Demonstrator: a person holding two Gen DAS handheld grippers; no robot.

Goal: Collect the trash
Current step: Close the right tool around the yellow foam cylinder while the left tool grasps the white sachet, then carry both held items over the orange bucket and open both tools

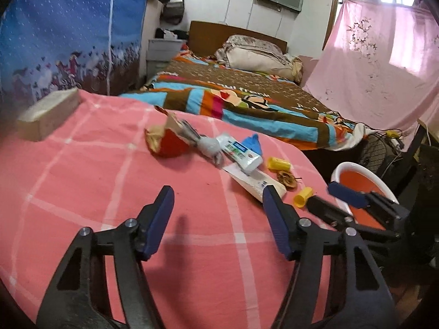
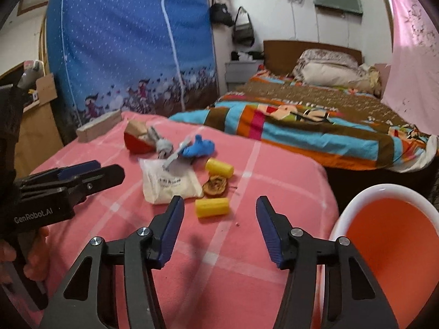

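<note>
Trash lies on a pink checked table cloth (image 1: 82, 192): a red and brown wrapper (image 1: 164, 139), a grey crumpled piece (image 1: 208, 146), a white tube (image 1: 241, 153), a blue crumpled piece (image 2: 199, 145), a white packet (image 2: 168, 183), two yellow caps (image 2: 211, 207) (image 2: 219, 167) and a brown dried peel (image 2: 215, 185). My left gripper (image 1: 219, 194) is open and empty above the cloth, short of the trash. My right gripper (image 2: 219, 205) is open and empty, with the near yellow cap just beyond its fingertips. It also shows in the left wrist view (image 1: 329, 194).
An orange bin with a white rim (image 2: 384, 246) stands off the table's right edge. A pale block (image 1: 46, 118) lies at the far left corner. A bed with a striped blanket (image 1: 247, 96) is behind, a blue wardrobe (image 2: 123, 41) to the left.
</note>
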